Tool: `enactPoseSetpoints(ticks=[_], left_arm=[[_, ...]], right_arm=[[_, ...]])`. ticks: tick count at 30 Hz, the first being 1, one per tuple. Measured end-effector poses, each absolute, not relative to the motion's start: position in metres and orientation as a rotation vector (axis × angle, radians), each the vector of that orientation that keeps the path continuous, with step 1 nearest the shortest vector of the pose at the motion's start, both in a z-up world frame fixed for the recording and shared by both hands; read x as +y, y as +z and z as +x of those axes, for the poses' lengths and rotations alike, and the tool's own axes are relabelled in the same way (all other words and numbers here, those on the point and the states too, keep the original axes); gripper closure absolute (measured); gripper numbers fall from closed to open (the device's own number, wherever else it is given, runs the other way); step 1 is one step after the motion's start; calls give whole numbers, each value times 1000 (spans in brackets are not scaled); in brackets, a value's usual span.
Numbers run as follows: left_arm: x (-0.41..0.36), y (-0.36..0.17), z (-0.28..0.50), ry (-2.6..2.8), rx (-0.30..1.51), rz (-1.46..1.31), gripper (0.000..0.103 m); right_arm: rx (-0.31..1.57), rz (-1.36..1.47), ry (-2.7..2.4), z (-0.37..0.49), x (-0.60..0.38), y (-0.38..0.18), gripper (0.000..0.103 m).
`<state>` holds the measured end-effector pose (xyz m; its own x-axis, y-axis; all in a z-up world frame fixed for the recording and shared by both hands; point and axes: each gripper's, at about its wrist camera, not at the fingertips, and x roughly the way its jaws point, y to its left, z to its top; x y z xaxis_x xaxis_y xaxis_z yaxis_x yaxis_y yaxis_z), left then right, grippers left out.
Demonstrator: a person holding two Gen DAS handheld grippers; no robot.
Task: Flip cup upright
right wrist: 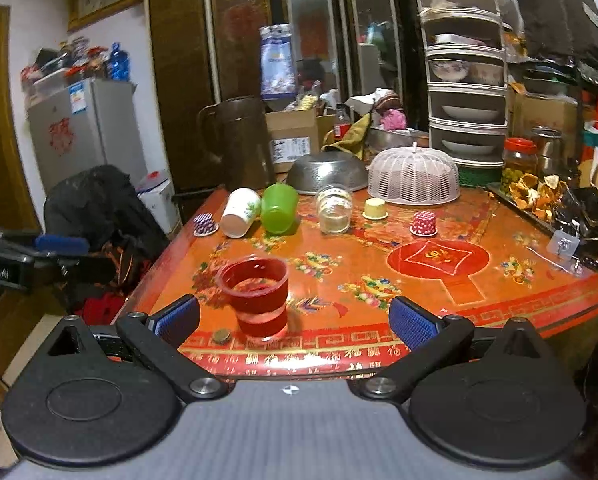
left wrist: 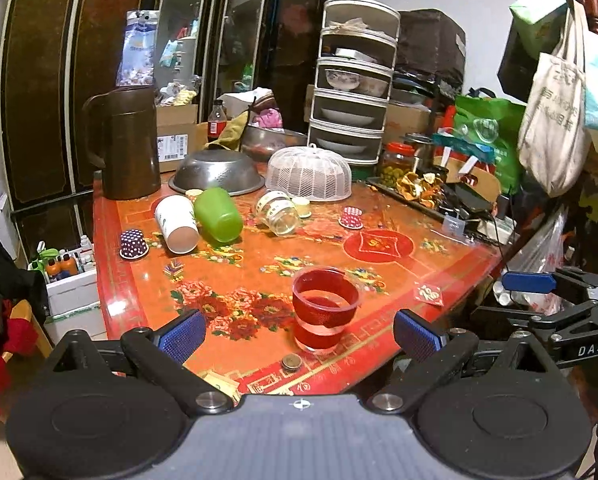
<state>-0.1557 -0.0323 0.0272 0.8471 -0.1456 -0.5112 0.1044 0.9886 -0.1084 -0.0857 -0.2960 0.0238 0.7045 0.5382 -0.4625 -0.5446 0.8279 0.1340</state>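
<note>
A clear plastic cup with a red band (left wrist: 323,309) stands upright, mouth up, near the front edge of the red patterned table (left wrist: 399,280); it also shows in the right wrist view (right wrist: 257,296). My left gripper (left wrist: 297,334) is open and empty, its blue pads either side of the cup and a little short of it. My right gripper (right wrist: 295,320) is open and empty, with the cup just inside its left finger. A green cup (left wrist: 218,215), a white cup (left wrist: 177,224) and a glass jar (left wrist: 279,212) lie on their sides further back.
A brown jug (left wrist: 129,142), an upturned steel colander (left wrist: 217,172), a white mesh food cover (left wrist: 309,174) and a tiered dish rack (left wrist: 355,76) stand at the back. Small dotted cups (left wrist: 133,243) (left wrist: 351,217) and a coin (left wrist: 291,361) sit on the table. Clutter fills the right side.
</note>
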Motion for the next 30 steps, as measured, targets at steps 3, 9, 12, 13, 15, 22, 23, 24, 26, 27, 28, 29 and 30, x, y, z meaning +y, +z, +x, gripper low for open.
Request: enactPoseSetpoints(ticks=[3, 9, 12, 13, 15, 22, 23, 24, 26, 27, 28, 29, 30], left_arm=[[-31, 27, -156, -146, 556, -87, 2], [-24, 25, -155, -135, 567, -109, 2], [-23, 23, -153, -133, 577, -120, 2], [-23, 22, -153, -134, 579, -120, 2], [-24, 20, -151, -135, 589, -120, 2], [-25, 17, -148, -139, 604, -122, 2], [-25, 17, -148, -139, 604, -121, 2], [-25, 17, -148, -137, 605, -120, 2], [-25, 16, -148, -137, 607, -121, 2], [-26, 16, -148, -137, 608, -121, 2], [-26, 16, -148, -136, 607, -120, 2], [-26, 16, -148, -136, 607, -120, 2], [-25, 16, -147, -137, 606, -121, 2]], right_arm=[[534, 5, 641, -83, -295, 22, 1], [541, 37, 679, -80, -294, 19, 1], [549, 48, 687, -80, -293, 18, 1], [549, 47, 689, -81, -293, 18, 1], [549, 46, 693, -81, -293, 18, 1], [559, 64, 700, -78, -295, 17, 1], [562, 63, 701, -78, -295, 17, 1], [564, 63, 701, -77, -295, 16, 1], [569, 65, 703, -77, -295, 15, 1], [570, 66, 704, -77, -295, 15, 1], [570, 67, 705, -77, -294, 15, 1], [570, 66, 705, -77, -294, 15, 1], [570, 66, 705, -77, -295, 15, 1]])
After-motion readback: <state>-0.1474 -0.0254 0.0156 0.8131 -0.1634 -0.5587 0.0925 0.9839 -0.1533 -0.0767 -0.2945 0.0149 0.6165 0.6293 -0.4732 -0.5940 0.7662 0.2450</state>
